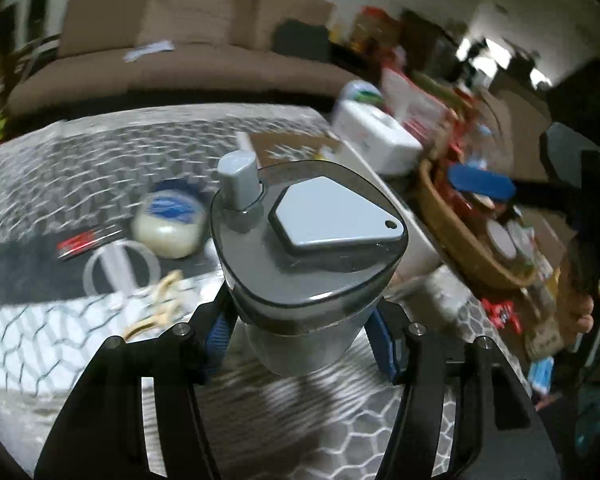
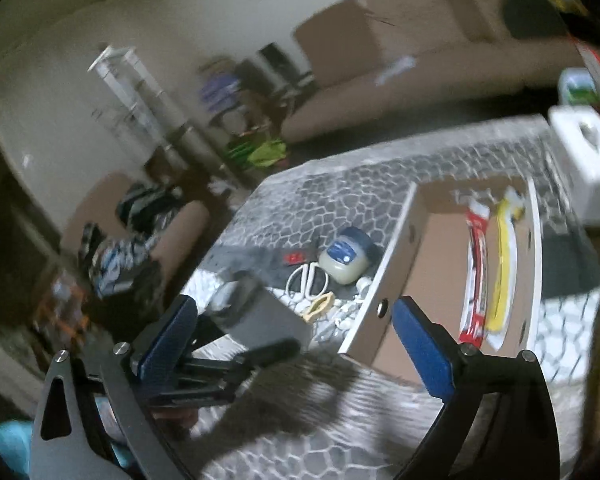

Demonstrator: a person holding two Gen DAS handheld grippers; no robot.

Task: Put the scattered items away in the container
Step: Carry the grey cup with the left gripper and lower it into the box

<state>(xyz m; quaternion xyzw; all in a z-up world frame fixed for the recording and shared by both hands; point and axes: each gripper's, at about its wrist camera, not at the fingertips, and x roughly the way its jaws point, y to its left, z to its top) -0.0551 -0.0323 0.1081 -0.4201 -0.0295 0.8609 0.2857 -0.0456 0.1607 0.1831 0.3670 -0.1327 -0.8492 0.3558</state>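
Left gripper [image 1: 300, 344] clamped on a grey-lidded clear bottle [image 1: 306, 248], raised off the table [image 1: 340, 440]. Past it, scissors [image 1: 120, 268], possibly a petroleum-jelly jar [image 1: 168, 224]. Rightward, cardboard box [image 2: 440, 248] mid-table. Right gripper [image 2: 296, 344] spread wide, holding nothing.

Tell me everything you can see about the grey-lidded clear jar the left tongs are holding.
The clear plastic jar with a smoky grey lid stands upright between the blue pads of the left tongs, which are shut on its body. Its rounded-triangular lid carries a pale grey flap and a grey spout cap. It is held above the hexagon-patterned table.
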